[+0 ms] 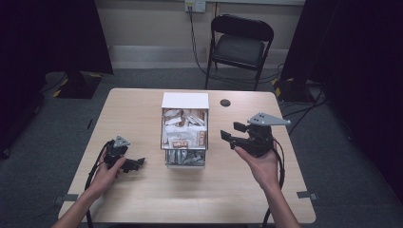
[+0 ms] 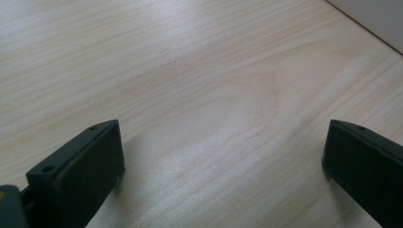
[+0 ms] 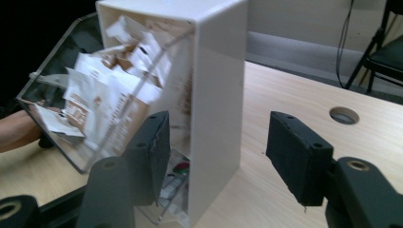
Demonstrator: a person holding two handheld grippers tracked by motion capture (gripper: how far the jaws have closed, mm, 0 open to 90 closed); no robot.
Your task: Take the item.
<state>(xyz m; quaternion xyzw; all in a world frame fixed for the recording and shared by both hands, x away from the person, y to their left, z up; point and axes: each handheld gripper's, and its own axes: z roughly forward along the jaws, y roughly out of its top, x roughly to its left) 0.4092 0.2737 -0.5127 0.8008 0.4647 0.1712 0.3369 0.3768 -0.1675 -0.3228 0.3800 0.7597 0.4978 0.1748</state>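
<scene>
— White dispenser box [image 1: 185, 101], mid-table, between both hands. Clear tilt-out bin [image 3: 90, 118] swung open at the front, stuffed with paper sachets [image 1: 183, 128]; a second clear drawer [image 1: 185, 158] below, also holding packets.

— Handling?

— Probably light and stiff: thin plastic walls, smooth, likely slippery under hard pads. Clear front looks brittle at the edges; best not squeezed hard. Sachets soft, crinkly, nearly weightless, prone to sliding over one another.

— Where to grip?

— For a sachet, pinch a free corner sticking above the pile, not the packed middle. For the bin, take the top lip, close to centre, to avoid twisting the hinge. May need bracing on the white side wall, since so light a box could skid on the wooden table [image 2: 199, 71].

— Claws?

— Right gripper [image 3: 216, 156] lifted beside the box's right wall, jaws partly spread, nothing between them. Left gripper [image 2: 223, 156] low over bare table, left of the box, jaws wide apart, empty.
</scene>
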